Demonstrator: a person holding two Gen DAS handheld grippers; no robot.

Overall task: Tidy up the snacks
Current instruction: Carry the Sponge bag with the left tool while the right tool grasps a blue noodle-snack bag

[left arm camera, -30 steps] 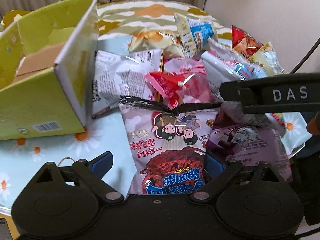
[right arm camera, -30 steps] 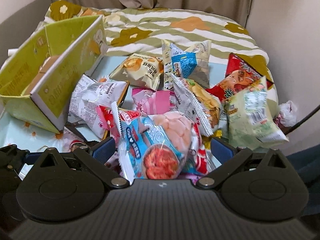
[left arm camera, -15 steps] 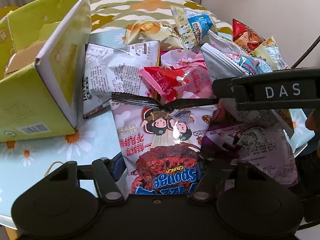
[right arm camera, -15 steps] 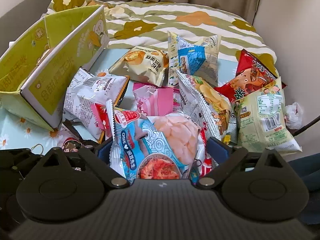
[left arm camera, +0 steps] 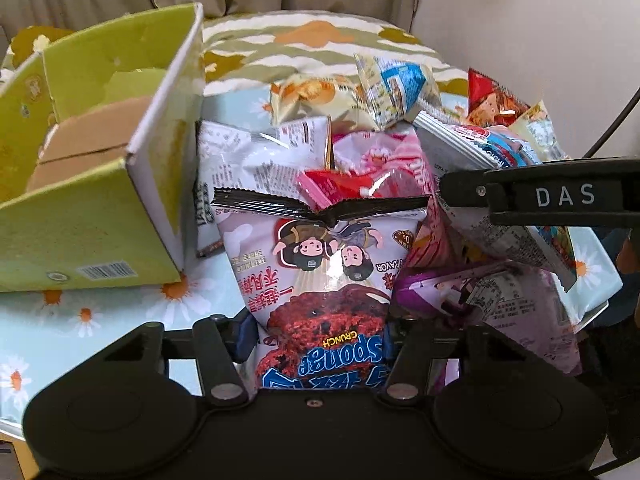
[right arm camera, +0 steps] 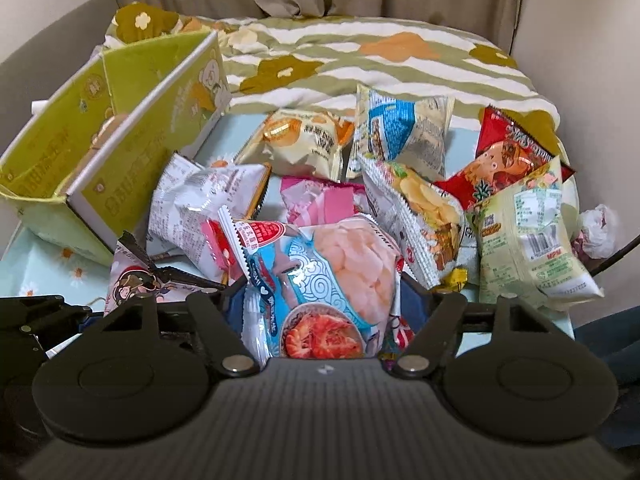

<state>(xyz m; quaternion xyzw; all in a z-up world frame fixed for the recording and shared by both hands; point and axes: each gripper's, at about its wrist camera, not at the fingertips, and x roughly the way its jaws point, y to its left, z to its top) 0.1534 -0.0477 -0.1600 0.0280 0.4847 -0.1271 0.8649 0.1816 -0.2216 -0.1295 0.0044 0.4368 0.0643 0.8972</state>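
Observation:
My left gripper [left arm camera: 320, 332] is shut on the Sponge Crunch snack bag [left arm camera: 320, 264], pink-white with a black top seal, and holds it raised at the pile's near edge. My right gripper [right arm camera: 324, 300] is shut on a blue-and-white prawn cracker bag [right arm camera: 332, 276]; its finger [left arm camera: 540, 200] shows in the left wrist view. A pile of snack bags lies ahead: white [right arm camera: 200, 204], pink [right arm camera: 320, 200], chips [right arm camera: 420, 208], red [right arm camera: 512, 160], pale green [right arm camera: 528, 236]. The green cardboard box [left arm camera: 100, 184] stands open at left.
The snacks lie on a light blue daisy-print cloth [left arm camera: 100, 312]. A striped floral quilt [right arm camera: 360, 60] lies behind, with curtains and a wall beyond. A crumpled white wrapper [right arm camera: 596, 232] sits at the far right. A black cable [left arm camera: 616, 120] runs by the wall.
My left gripper has closed on the Sponge Crunch bag and lifted it. My right gripper has closed on the prawn cracker bag and raised it. Both views have risen.

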